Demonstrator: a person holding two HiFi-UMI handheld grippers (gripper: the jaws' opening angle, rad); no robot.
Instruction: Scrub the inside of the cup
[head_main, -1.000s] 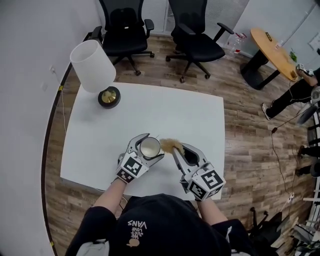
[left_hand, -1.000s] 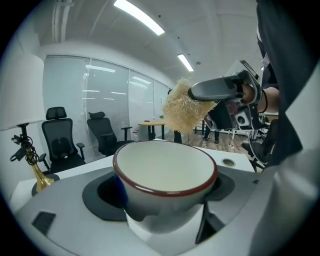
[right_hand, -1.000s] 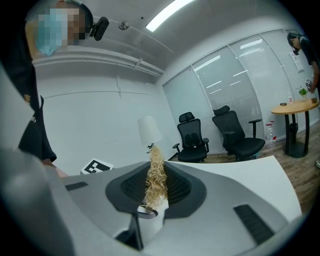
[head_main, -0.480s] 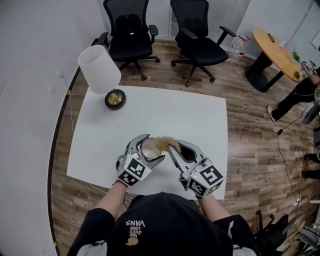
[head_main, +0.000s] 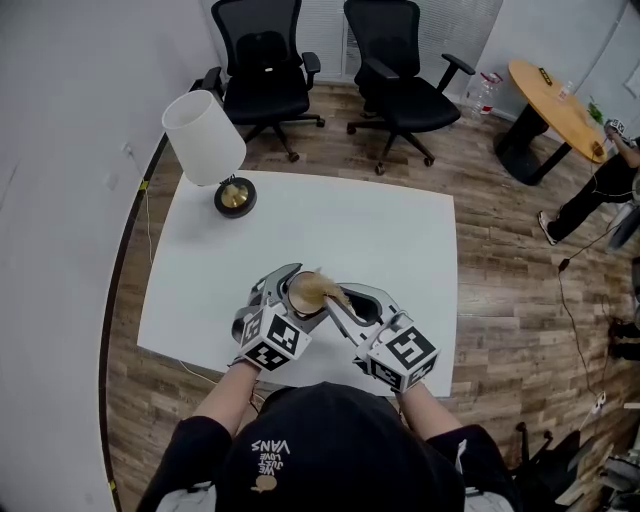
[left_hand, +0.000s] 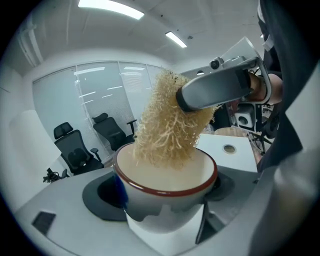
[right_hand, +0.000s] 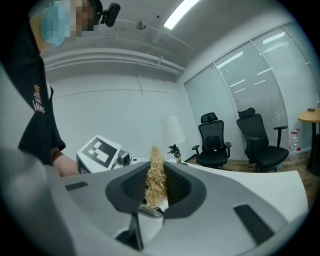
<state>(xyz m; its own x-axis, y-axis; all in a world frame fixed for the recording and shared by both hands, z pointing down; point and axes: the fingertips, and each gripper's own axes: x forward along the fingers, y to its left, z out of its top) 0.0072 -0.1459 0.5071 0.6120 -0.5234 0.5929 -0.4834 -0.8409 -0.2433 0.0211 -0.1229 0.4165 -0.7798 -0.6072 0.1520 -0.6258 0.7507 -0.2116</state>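
Note:
A white cup (left_hand: 165, 187) with a red rim and cream inside sits between the jaws of my left gripper (head_main: 290, 300), which is shut on it. In the head view the cup (head_main: 303, 294) is above the near middle of the white table (head_main: 380, 230). My right gripper (head_main: 345, 305) is shut on a tan fibrous scrubber (right_hand: 156, 177). The scrubber (left_hand: 167, 125) reaches down into the cup's mouth from the upper right, and its lower end is inside the rim. In the head view the scrubber (head_main: 325, 288) lies over the cup's right side.
A table lamp with a white shade (head_main: 204, 138) and a round gold base (head_main: 235, 197) stands at the table's far left corner. Two black office chairs (head_main: 265, 65) (head_main: 400, 70) are beyond the table. A round wooden table (head_main: 555, 95) stands at the far right, near a person (head_main: 600, 185).
The right gripper has swung the scrubber leftward from beside the cup into its mouth. The left gripper keeps its hold on the cup.

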